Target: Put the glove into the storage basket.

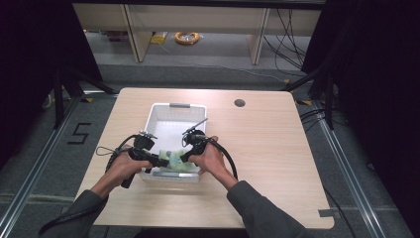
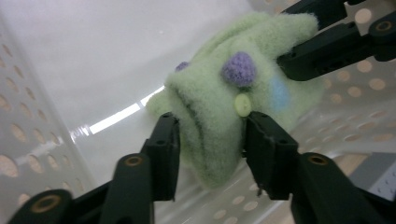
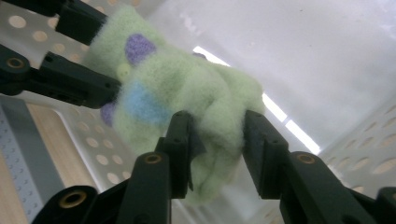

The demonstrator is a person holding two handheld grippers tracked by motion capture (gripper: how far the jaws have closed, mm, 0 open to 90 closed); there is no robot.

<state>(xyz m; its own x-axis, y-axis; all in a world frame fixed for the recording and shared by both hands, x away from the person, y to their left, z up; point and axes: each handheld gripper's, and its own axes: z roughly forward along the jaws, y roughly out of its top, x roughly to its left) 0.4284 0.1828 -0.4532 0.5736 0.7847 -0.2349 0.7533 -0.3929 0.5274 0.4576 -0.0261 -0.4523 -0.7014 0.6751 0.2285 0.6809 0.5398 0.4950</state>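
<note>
At the near end of the white basket (image 1: pixel 159 110) on the counter (image 1: pixel 267 148), both the left gripper (image 2: pixel 208 135) and right gripper (image 3: pixel 215 133) are clamped on the fuzzy green sock (image 2: pixel 224 93), so it's grabbed but, I'd say, not lifted out or sorted yet.

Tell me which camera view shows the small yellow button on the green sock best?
The left gripper view: the button faces the camera on the green sock. The right gripper view shows it partly, beside a jaw. In the high view it is too small to tell.
</note>
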